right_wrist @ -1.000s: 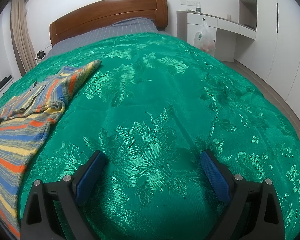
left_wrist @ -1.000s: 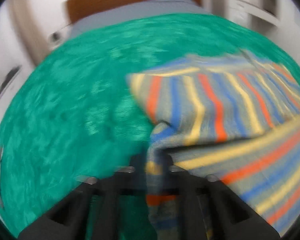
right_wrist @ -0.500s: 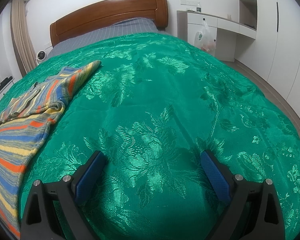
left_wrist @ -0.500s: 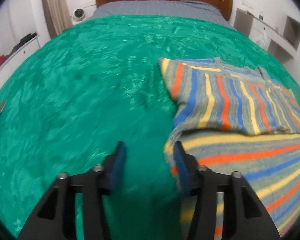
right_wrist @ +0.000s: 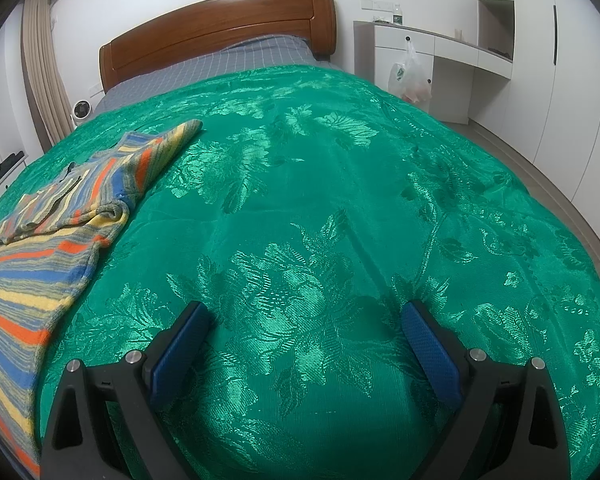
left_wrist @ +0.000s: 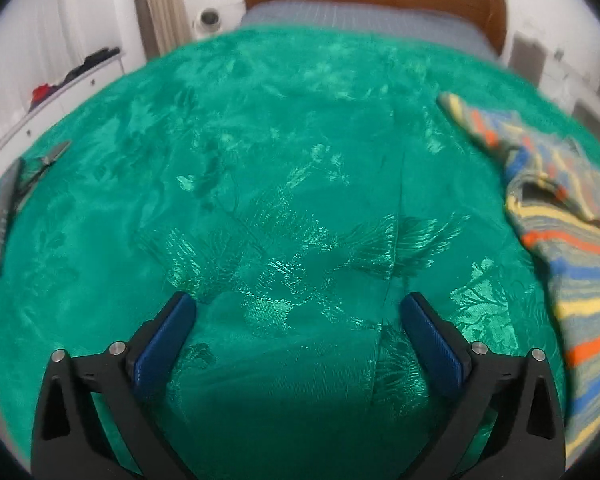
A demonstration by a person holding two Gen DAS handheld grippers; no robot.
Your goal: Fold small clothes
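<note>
The striped knit garment (right_wrist: 56, 236) lies flat on the green bedspread (right_wrist: 340, 208), partly folded: one sleeve is turned in over the body, and its tip points toward the headboard (right_wrist: 220, 32). The garment's long axis runs from the foot edge of the bed toward the head edge.

The left hand-held gripper (left_wrist: 300, 344) hovers over bare bedspread with its jaws spread wide and nothing between them. The garment (left_wrist: 572, 248) lies to its right, near but apart.

The right hand-held gripper (right_wrist: 304, 340) is likewise spread wide and empty. The garment lies to its left, so the garment sits between the two tools.

Judgement: neither arm is clearly the nearer. The next fold calls for either tool to travel inward across the bedspread to a garment edge before closing.
</note>
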